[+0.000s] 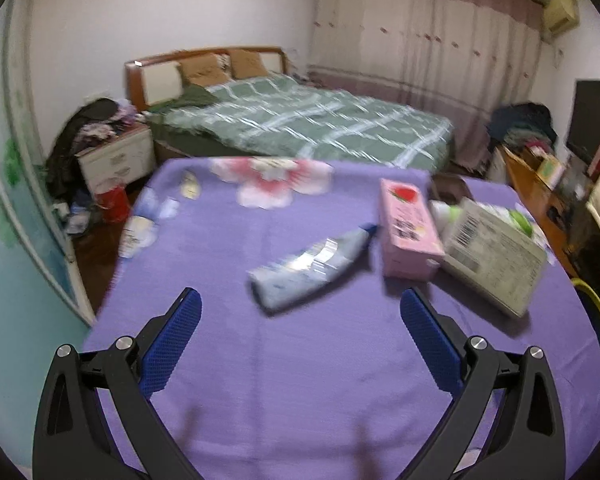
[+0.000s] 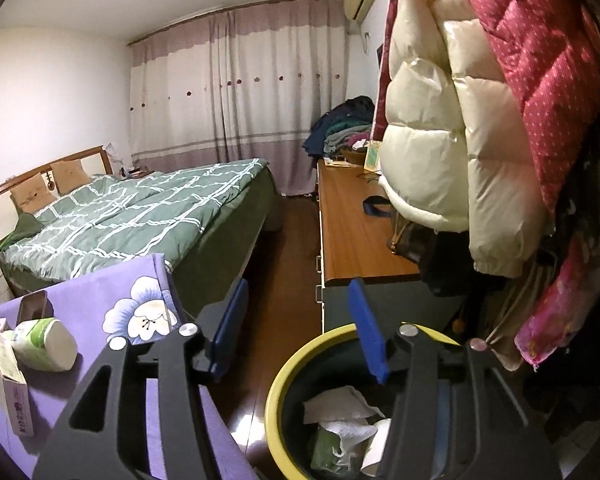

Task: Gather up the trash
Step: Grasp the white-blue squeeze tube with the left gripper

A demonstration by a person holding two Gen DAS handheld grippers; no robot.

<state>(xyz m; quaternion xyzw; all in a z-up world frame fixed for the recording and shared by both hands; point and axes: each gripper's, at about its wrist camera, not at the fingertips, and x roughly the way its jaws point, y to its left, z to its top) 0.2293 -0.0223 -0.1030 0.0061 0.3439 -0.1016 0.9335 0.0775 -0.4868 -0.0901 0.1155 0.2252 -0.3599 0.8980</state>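
A: Start with the big thing, the purple-clothed table (image 1: 284, 360). Everything left sits on it: past the middle lies the white carton (image 1: 496, 252), beside that the pink box (image 1: 410, 228), then the pale-blue tube (image 1: 312, 268) nearest the left gripper (image 1: 300, 312).

B: And that claw?

A: Spread wide, empty, pointing straight at the tube. I'd bring it lower and close across the tube's flat body, not the cap end.

B: The other one?

A: The right gripper (image 2: 298, 320) hangs beside the table over the yellow-rimmed bin (image 2: 278, 376), jaws parted with nothing between them. Crumpled tissue (image 2: 340, 408) lies inside. Keep it clear of the rim when it lifts away.
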